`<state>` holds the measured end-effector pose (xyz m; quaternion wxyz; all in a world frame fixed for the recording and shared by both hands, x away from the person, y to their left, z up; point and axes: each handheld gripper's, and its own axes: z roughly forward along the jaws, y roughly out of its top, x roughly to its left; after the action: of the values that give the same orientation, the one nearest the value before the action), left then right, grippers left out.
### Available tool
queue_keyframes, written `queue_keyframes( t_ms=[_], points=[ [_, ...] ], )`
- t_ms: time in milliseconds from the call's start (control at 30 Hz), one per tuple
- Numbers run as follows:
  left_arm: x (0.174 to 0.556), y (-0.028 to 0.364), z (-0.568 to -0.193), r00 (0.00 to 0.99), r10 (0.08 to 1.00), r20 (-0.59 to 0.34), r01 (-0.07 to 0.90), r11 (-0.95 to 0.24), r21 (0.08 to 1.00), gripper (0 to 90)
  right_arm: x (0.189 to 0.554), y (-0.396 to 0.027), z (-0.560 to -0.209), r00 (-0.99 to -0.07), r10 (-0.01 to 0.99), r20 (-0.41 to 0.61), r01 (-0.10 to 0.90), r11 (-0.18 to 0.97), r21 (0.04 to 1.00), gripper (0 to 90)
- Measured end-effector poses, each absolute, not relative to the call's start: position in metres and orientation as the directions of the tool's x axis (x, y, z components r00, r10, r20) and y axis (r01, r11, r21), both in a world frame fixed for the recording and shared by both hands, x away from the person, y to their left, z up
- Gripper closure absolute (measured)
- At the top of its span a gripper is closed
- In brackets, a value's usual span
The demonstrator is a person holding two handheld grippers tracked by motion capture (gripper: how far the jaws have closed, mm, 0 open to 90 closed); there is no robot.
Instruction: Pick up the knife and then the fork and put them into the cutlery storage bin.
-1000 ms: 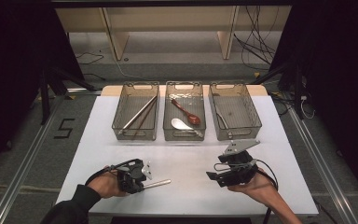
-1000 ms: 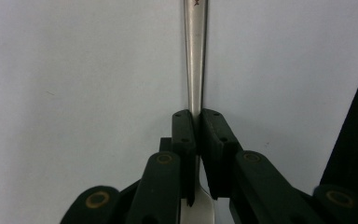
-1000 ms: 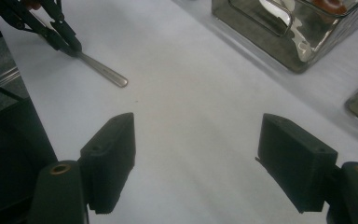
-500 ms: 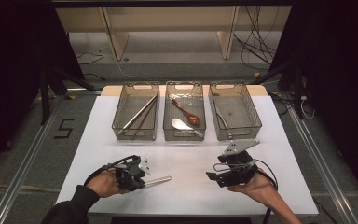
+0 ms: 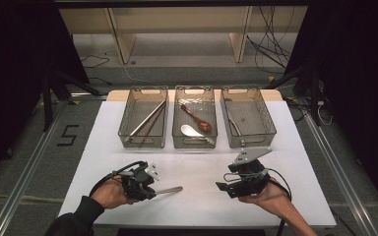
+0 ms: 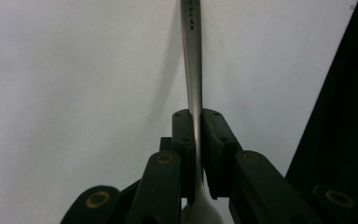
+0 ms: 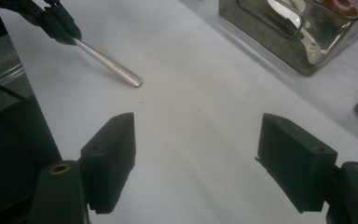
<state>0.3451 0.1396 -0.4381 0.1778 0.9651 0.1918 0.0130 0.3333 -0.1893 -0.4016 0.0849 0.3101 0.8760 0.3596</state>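
White tabletop (image 5: 197,196) lies bare between the two grippers, with open room up to the three clear bins (image 5: 196,123) at the far side. Left gripper (image 5: 150,189), near the front edge, is clamped on a metal spoon (image 5: 170,190) whose handle points toward the right gripper (image 5: 224,187), which has wide, empty jaws. Since a second ago, the spoon's handle has swung slightly. Left gripper view reveals its bowl behind the pads.

Silver metal spoon (image 6: 193,70), handle level over white table (image 5: 197,169) — clamped in left gripper (image 5: 150,189)
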Motion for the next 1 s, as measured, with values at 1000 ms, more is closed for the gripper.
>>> queue_keyframes(
  t_ms=[1000],
  points=[
    [0.318,0.102,-0.407,0.962,0.267,-0.058,0.266,-0.864,0.428,83.5,0.309,-0.117,-0.418,-0.945,0.326,0.008,0.256,0.726,0.638,30.2]
  ],
)
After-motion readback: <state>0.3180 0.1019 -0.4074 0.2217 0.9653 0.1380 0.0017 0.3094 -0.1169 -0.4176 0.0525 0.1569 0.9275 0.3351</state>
